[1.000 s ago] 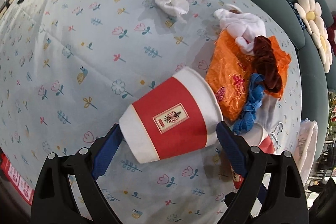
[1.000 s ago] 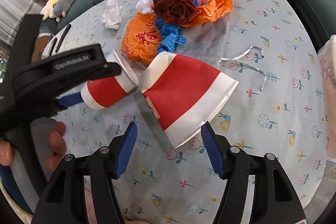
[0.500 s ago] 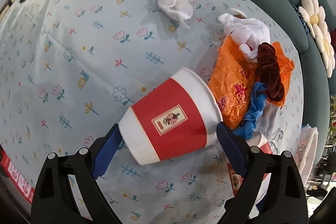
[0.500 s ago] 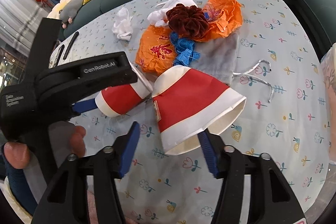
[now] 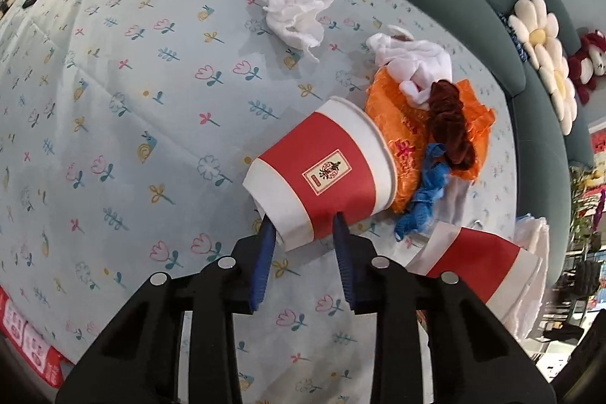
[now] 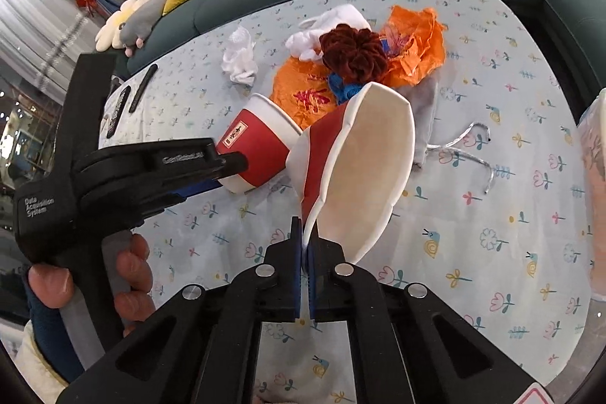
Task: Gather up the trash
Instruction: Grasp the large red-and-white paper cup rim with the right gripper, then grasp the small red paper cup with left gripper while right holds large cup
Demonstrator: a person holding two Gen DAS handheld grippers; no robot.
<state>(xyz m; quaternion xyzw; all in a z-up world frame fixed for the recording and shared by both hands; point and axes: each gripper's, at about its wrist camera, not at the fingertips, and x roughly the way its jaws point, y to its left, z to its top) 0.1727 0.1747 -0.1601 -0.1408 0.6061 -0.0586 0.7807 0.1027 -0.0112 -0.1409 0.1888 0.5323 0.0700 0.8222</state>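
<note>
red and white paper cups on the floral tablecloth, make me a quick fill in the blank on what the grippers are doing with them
1. The right gripper pinches the flattened red and white paper cup by its ____.
2. The left gripper grips the round red and white paper cup near its ____ end.
3. The crumpled white tissue lies ____ on the floral tablecloth.
4. The dark red scrunchie sits on top of crinkled ____ bags.

Missing words: rim; base; untouched; orange

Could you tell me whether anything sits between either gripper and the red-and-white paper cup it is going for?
Nothing visible does: the left gripper has closed onto the base of its red-and-white paper cup, and the right gripper pinches the flattened paper cup at its rim.
</note>
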